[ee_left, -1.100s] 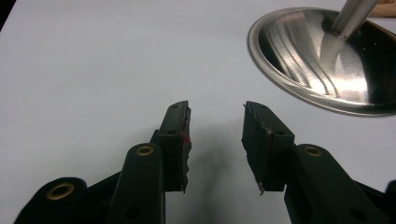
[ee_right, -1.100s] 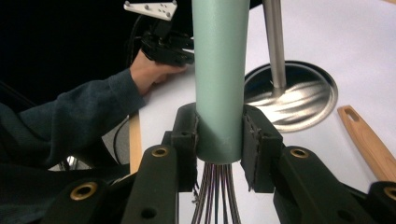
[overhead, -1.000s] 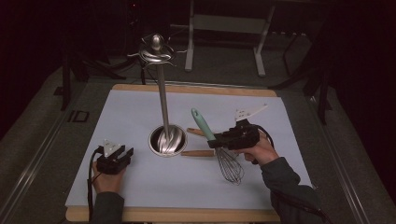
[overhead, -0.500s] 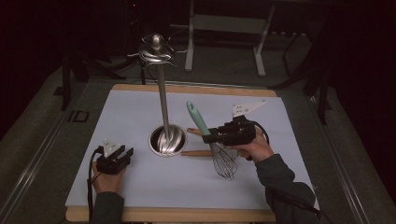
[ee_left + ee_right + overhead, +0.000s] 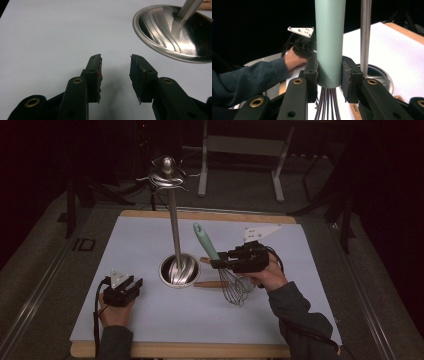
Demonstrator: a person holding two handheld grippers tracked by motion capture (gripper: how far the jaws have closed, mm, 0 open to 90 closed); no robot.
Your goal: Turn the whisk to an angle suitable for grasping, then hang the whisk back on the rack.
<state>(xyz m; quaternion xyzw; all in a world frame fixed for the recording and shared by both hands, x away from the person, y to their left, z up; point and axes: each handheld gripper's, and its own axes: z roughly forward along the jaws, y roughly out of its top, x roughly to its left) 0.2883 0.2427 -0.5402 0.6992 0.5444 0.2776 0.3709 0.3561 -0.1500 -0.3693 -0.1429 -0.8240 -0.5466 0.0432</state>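
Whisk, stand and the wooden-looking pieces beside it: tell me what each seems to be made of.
Whisk: matte pale-green handle, smooth like plastic or silicone, with thin dark metal-looking wires.
Stand: shiny mirror-like pole and round base with streaked reflections, probably polished steel.
Pieces by the base: light brown and matte, apparently wood.
Right gripper: black jaws, probably plastic with rubbery pads, clamping the handle.

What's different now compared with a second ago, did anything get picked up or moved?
The right gripper, already clamped on the whisk by its green handle, has lifted it and tipped it more upright, drawing it toward the steel stand; the wires now hang below the jaws. The left gripper has kept its place on the white mat, jaws open and empty. The wooden utensils lie where they were.
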